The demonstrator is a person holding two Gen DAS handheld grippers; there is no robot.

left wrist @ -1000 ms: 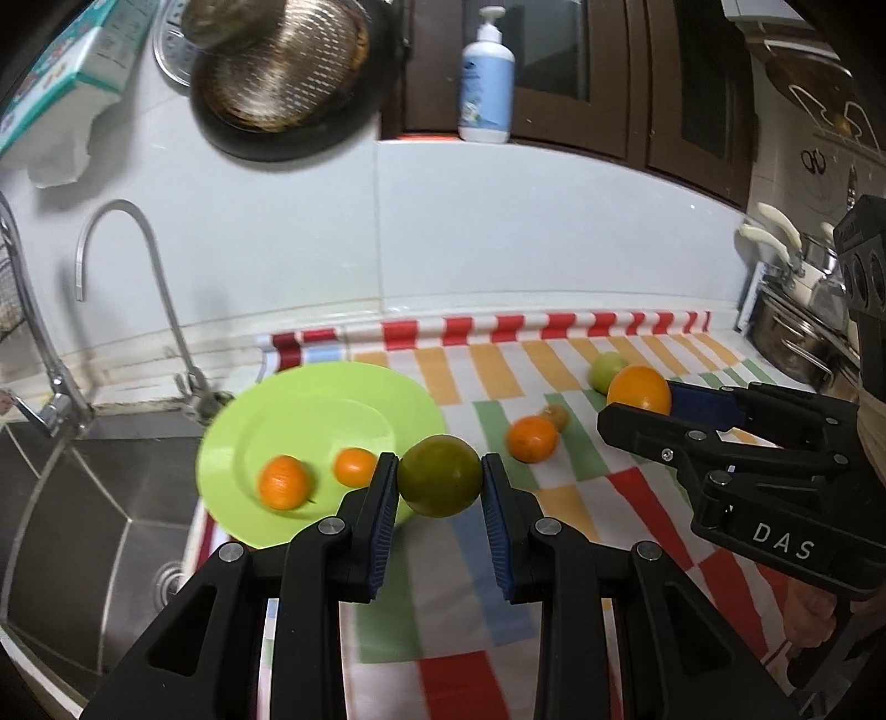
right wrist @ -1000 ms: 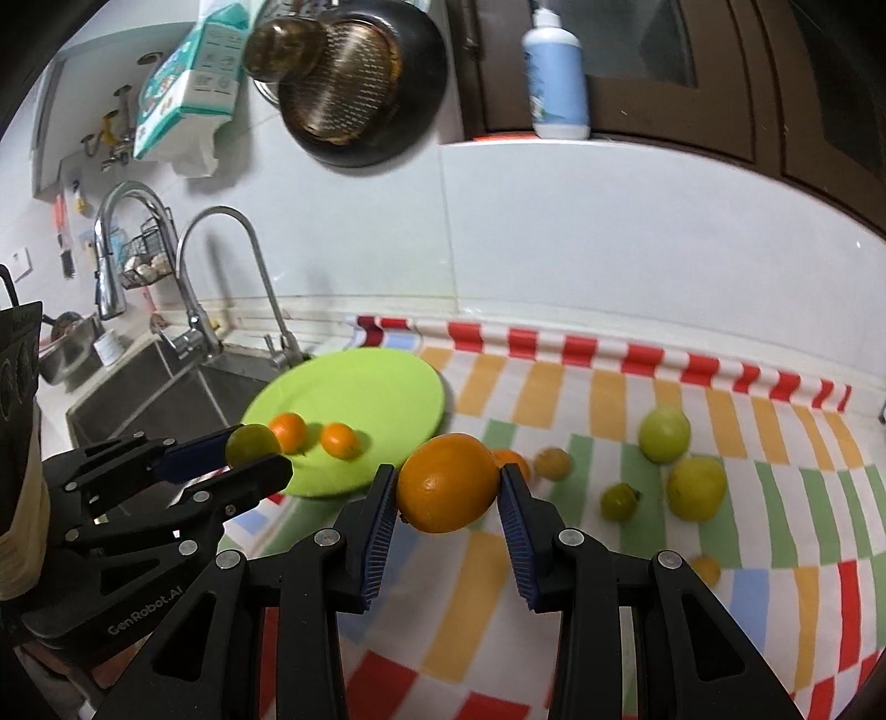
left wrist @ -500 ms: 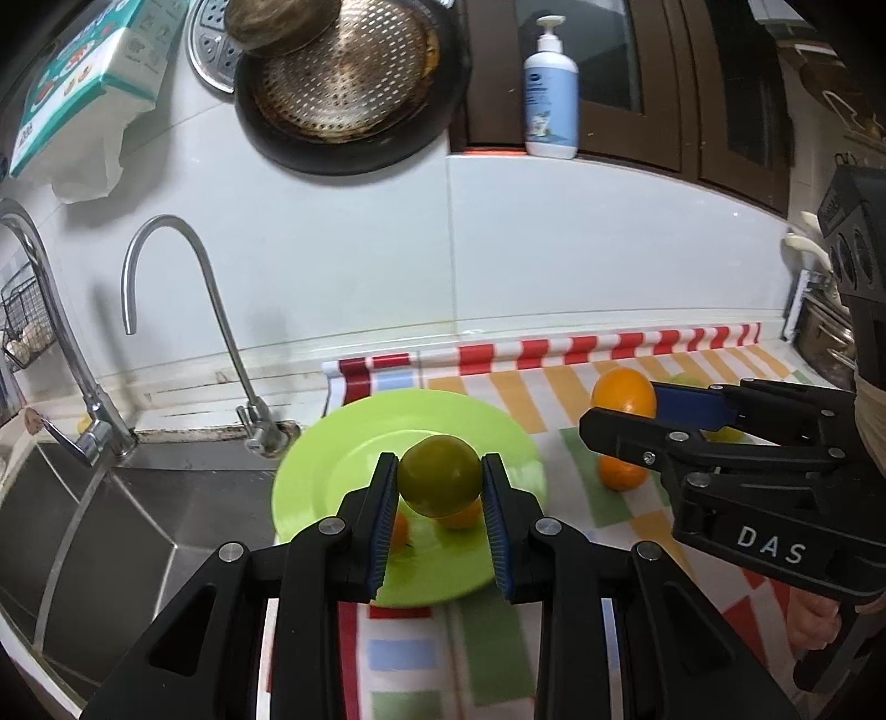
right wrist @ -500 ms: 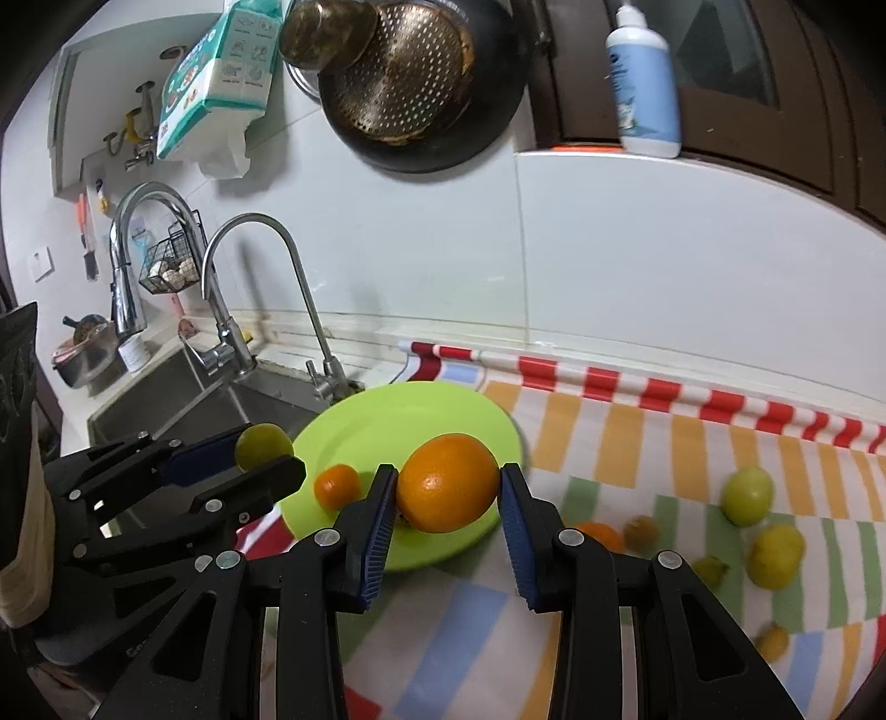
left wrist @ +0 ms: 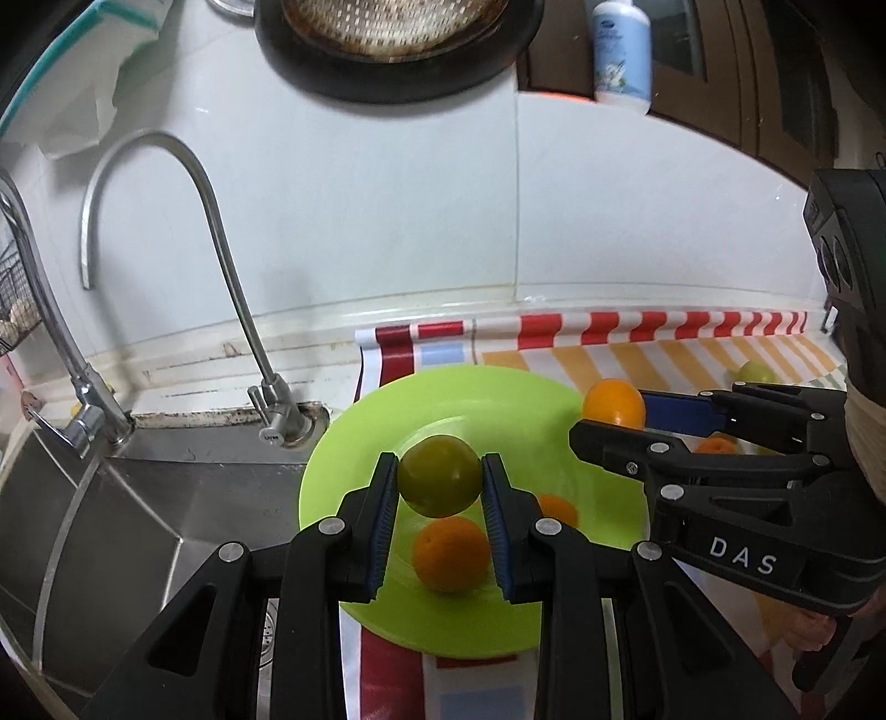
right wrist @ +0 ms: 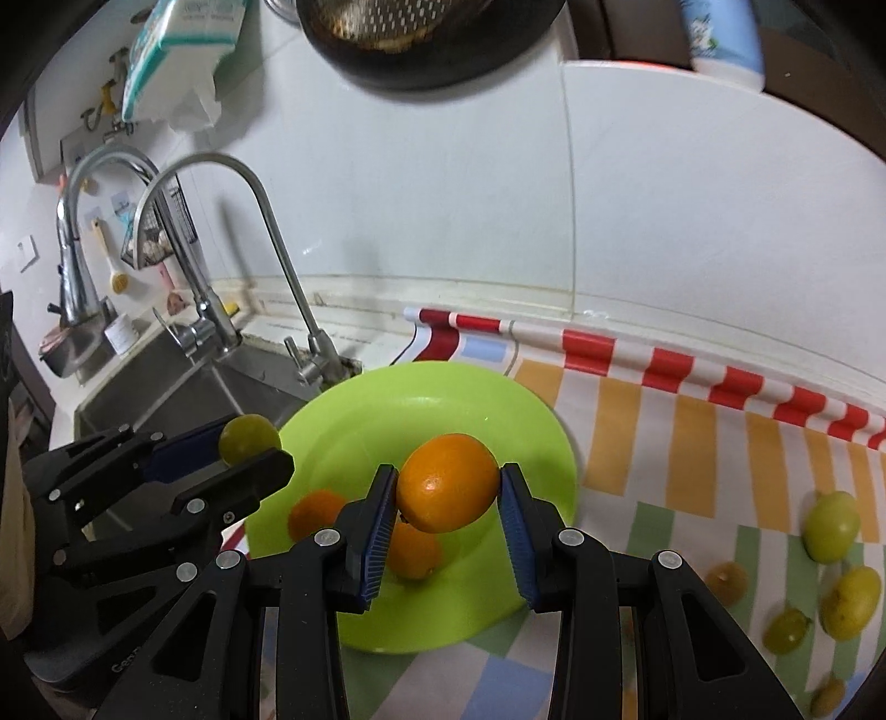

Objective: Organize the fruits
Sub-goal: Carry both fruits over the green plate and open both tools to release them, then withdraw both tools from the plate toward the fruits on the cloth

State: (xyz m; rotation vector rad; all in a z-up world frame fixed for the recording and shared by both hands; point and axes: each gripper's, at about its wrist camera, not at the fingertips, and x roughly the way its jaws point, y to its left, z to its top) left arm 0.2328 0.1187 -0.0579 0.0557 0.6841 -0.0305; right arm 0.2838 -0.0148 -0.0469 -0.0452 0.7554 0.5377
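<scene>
My left gripper (left wrist: 440, 484) is shut on a dark green round fruit (left wrist: 440, 481) and holds it above the lime green plate (left wrist: 498, 404). Two small oranges (left wrist: 449, 554) lie on the plate under it. My right gripper (right wrist: 447, 492) is shut on an orange (right wrist: 447, 483) above the same plate (right wrist: 432, 399), to the right of the left gripper (right wrist: 249, 440). The right gripper (left wrist: 614, 401) and its orange show in the left wrist view too. Several green and yellow fruits (right wrist: 830, 526) lie on the striped cloth (right wrist: 692, 443) to the right.
A steel sink (left wrist: 138, 526) with two taps (left wrist: 221, 221) lies left of the plate. The white tiled wall (left wrist: 387, 221) stands close behind. A pan (left wrist: 398, 44) and a soap bottle (left wrist: 620, 50) hang or stand above.
Both grippers have moved left and forward with their fruits, from over the striped cloth to over the green plate. Both holds are unchanged.
</scene>
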